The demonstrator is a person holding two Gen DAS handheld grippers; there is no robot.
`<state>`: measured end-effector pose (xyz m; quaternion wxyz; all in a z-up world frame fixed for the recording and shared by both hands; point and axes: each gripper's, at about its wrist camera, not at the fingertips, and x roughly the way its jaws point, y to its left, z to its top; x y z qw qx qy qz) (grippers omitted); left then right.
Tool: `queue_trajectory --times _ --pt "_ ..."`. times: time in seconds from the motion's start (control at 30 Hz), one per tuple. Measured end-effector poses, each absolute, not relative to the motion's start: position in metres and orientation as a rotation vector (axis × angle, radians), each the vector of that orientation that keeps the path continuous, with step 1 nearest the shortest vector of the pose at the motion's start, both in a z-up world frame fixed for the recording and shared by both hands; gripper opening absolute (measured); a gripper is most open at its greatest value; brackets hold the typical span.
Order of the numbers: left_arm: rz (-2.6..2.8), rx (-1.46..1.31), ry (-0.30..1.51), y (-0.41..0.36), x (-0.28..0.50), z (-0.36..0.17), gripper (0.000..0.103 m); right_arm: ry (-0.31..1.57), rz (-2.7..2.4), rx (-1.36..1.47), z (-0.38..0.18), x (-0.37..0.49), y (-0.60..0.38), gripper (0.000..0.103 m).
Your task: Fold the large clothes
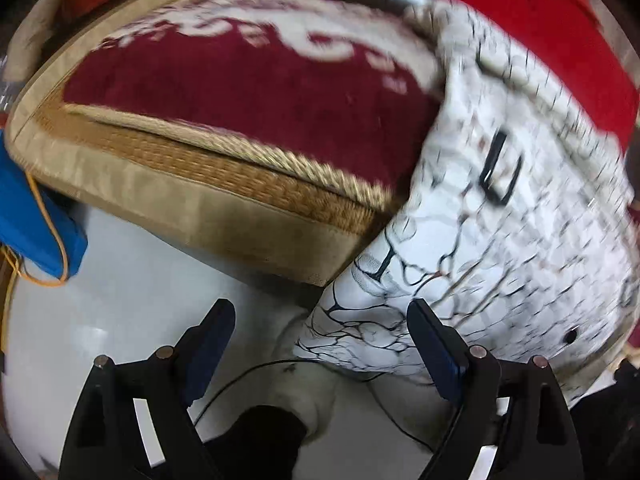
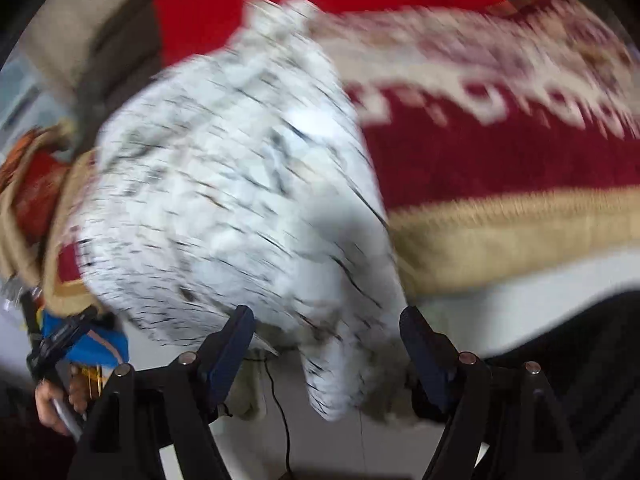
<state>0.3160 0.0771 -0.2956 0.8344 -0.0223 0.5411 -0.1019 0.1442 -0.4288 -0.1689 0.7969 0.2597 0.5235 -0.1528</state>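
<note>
- The left gripper (image 1: 320,344) is wide open and holds nothing. A low corner of the white shirt (image 1: 500,208) hangs between its fingers, but they do not pinch it.
- The right gripper (image 2: 326,346) is wide open too. A bit of the shirt (image 2: 240,200) droops between its fingers.
- The shirt is white with thin black lines. It lies over the front edge of the sofa cushion (image 1: 208,196) and hangs down toward the white floor (image 1: 132,280).
- A dark red blanket (image 1: 248,92) covers the cushion.
- A blue bag (image 1: 36,216) sits by the cushion's left corner.
- Both pictures are blurry.
</note>
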Motion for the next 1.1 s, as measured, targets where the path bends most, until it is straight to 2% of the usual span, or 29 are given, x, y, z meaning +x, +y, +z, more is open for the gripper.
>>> queue_trajectory --times 0.17,0.5,0.73,1.03,1.07,1.1 --pt "-0.270 0.040 1.125 0.058 0.329 -0.313 0.088 1.184 -0.379 0.562 -0.189 0.143 -0.429 0.079" --pt "-0.525 0.001 1.109 0.028 0.323 -0.317 0.088 1.204 -0.490 0.583 -0.208 0.140 -0.452 0.079" --pt "-0.584 0.125 1.113 0.002 0.309 -0.321 0.088 1.253 -0.490 0.593 -0.224 0.157 -0.450 0.079" --pt "-0.446 -0.106 1.172 0.042 0.335 -0.337 0.088 1.300 -0.520 0.569 -0.244 0.164 -0.442 0.079" --pt "-0.446 -0.097 1.170 0.043 0.336 -0.338 0.088 1.293 -0.546 0.547 -0.246 0.163 -0.444 0.078" --pt "-0.461 -0.087 1.163 0.041 0.337 -0.339 0.087 1.279 -0.557 0.524 -0.248 0.164 -0.444 0.070"
